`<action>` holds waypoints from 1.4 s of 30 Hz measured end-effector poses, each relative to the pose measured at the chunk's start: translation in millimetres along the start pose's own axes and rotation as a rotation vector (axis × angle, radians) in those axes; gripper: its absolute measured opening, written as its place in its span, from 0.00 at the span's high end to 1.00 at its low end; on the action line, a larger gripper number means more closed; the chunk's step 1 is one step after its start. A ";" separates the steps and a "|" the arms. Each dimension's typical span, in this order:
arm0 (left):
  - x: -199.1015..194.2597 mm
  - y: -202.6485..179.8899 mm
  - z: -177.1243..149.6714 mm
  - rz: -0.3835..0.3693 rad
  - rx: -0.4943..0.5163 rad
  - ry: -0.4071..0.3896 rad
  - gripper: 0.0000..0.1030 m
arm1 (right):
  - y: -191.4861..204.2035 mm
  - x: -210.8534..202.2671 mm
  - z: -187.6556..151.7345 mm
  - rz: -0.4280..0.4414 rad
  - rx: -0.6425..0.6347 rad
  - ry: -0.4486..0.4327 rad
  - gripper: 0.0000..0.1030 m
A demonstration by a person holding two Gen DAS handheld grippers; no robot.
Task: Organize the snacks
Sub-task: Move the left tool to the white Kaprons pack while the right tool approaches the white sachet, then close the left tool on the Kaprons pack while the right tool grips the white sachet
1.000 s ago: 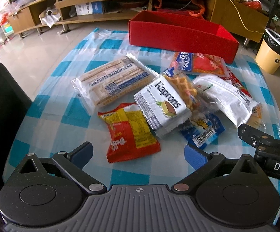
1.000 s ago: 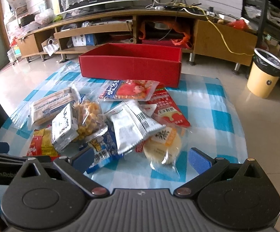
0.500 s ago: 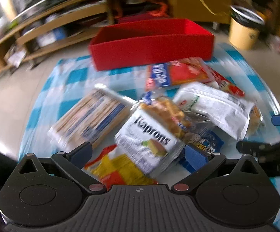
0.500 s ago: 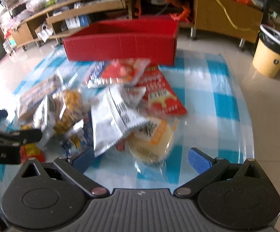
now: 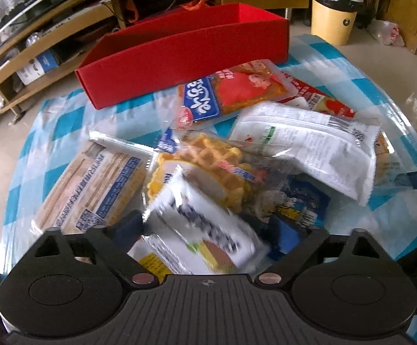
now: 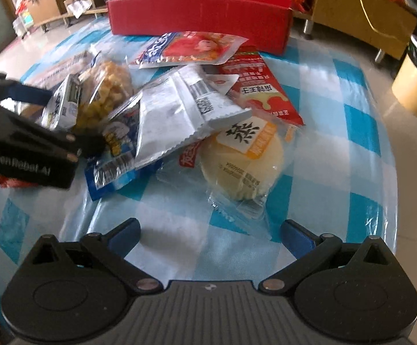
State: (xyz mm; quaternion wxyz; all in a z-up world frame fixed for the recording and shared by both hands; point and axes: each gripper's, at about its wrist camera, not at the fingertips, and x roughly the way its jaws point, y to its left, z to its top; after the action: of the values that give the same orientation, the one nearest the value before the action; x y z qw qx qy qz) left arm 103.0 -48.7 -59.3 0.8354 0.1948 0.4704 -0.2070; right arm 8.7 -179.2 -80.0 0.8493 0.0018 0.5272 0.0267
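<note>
1. Straddling the white wafer pack near the tablecloth's left edge, left gripper is wide open, fingers either side; contact unclear through blur.
2. Risk: closing here could also pinch the waffle bag lying against the pack and drag the pile.
3. Red box sits at the far edge, looks empty.
4. Right gripper hangs open, holding nothing, near the round cake pack; its loose wrapper could slip when pinched.
</note>
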 end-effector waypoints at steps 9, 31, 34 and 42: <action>-11.4 -10.8 -3.5 -0.005 -0.014 0.036 0.40 | -3.0 -3.4 -1.7 0.027 -0.022 0.003 0.02; -31.0 18.1 -26.4 -0.105 -0.228 0.098 0.40 | -3.6 -45.4 55.5 -0.048 -0.086 -0.175 0.21; -25.8 14.9 -32.7 -0.137 -0.263 0.129 0.25 | -13.1 -50.9 55.1 -0.042 -0.055 -0.186 0.18; -22.9 8.5 -46.1 -0.117 -0.362 0.183 0.14 | -8.5 -42.1 75.6 -0.022 -0.130 -0.181 0.16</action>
State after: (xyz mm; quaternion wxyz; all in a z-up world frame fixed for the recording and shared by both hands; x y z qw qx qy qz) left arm 64.2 -13.9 -60.6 0.7971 0.0316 0.5843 -0.1487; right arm 58.1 -187.8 -9.0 0.8920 -0.0568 0.4456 0.0511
